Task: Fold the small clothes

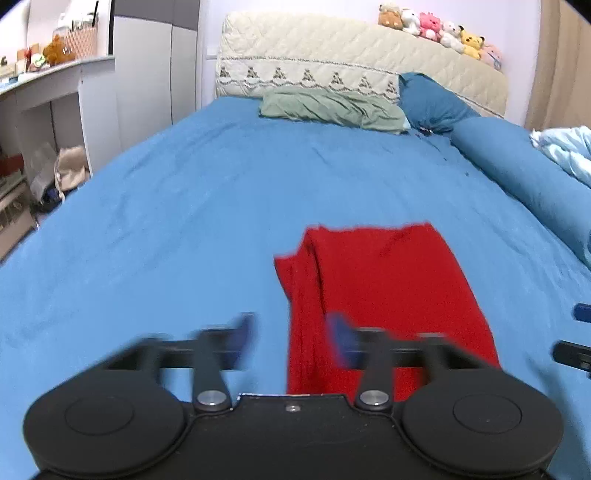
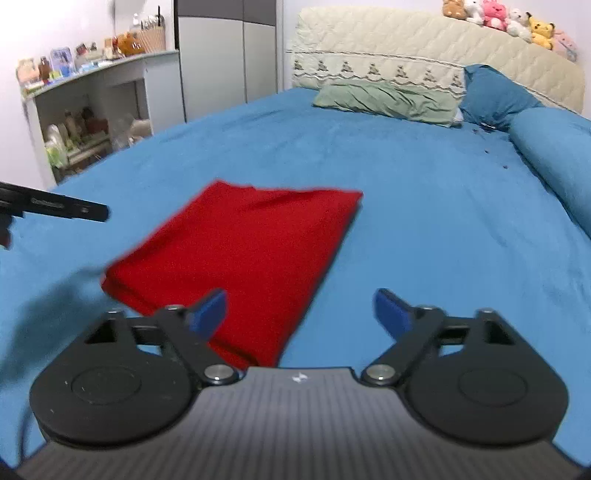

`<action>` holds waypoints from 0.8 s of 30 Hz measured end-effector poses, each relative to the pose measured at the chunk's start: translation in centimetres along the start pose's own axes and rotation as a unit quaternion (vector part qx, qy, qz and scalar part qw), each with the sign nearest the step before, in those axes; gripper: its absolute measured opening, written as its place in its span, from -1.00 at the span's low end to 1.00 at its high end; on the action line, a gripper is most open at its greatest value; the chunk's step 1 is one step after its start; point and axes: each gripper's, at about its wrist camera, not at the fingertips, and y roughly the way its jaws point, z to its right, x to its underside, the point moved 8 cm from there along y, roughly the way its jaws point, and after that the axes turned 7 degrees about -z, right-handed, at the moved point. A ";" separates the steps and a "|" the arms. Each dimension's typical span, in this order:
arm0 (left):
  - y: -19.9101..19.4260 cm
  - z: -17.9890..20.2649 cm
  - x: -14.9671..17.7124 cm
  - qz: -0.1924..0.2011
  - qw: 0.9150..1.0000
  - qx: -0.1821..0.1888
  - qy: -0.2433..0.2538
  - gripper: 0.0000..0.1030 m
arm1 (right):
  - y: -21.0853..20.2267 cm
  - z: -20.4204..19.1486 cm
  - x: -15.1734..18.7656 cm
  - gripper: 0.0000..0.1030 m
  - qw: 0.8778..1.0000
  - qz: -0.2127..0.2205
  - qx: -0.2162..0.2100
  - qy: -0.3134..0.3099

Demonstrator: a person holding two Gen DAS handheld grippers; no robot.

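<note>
A red garment (image 1: 388, 291) lies folded lengthwise into a long strip on the blue bed sheet (image 1: 177, 221). My left gripper (image 1: 293, 338) is open and empty, blurred by motion, hovering over the strip's near left edge. In the right wrist view the red garment (image 2: 240, 251) lies ahead and to the left. My right gripper (image 2: 299, 314) is open and empty, just above the strip's near right corner. The left gripper's black tip (image 2: 62, 208) shows at the left edge of the right wrist view.
A green pillow (image 1: 328, 109), a dark blue pillow (image 1: 432, 99) and a blue bolster (image 1: 524, 177) lie at the head and right of the bed. Plush toys (image 1: 439, 27) line the headboard. White shelves (image 1: 48, 110) stand left of the bed.
</note>
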 end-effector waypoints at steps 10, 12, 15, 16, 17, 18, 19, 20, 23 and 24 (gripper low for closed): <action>9.0 -1.6 -4.0 -0.090 0.985 0.117 -0.091 0.75 | 8.5 4.7 -4.6 1.00 0.977 -0.075 -0.094 0.177; 10.4 -1.9 -3.8 -0.094 0.980 0.132 -0.114 0.74 | 10.6 5.5 -4.0 1.00 0.967 -0.080 -0.106 0.218; 12.6 -1.6 -3.0 -0.115 0.977 0.136 -0.116 0.49 | 13.1 5.8 -3.1 1.00 0.961 -0.086 -0.110 0.238; 13.2 -1.3 -2.6 -0.123 0.977 0.137 -0.109 0.38 | 13.8 5.7 -2.9 1.00 0.960 -0.089 -0.112 0.239; 13.6 -1.0 -2.3 -0.129 0.976 0.138 -0.105 0.33 | 14.4 5.6 -2.6 1.00 0.960 -0.092 -0.114 0.240; 13.9 -0.7 -2.1 -0.131 0.976 0.144 -0.102 0.31 | 14.9 5.5 -2.4 0.94 0.959 -0.094 -0.118 0.241; 14.2 -0.3 -1.9 -0.130 0.975 0.149 -0.101 0.28 | 15.4 5.4 -2.3 0.87 0.958 -0.094 -0.123 0.241; 14.4 0.0 -1.8 -0.128 0.975 0.153 -0.099 0.17 | 15.8 5.3 -2.3 0.83 0.958 -0.093 -0.129 0.240; 14.5 0.9 -1.6 -0.128 0.975 0.157 -0.096 -0.26 | 16.7 4.6 -2.3 0.21 0.954 -0.096 -0.151 0.240; 14.3 1.0 -1.8 -0.125 0.976 0.152 -0.093 -0.32 | 16.7 4.4 -2.3 0.07 0.954 -0.097 -0.152 0.240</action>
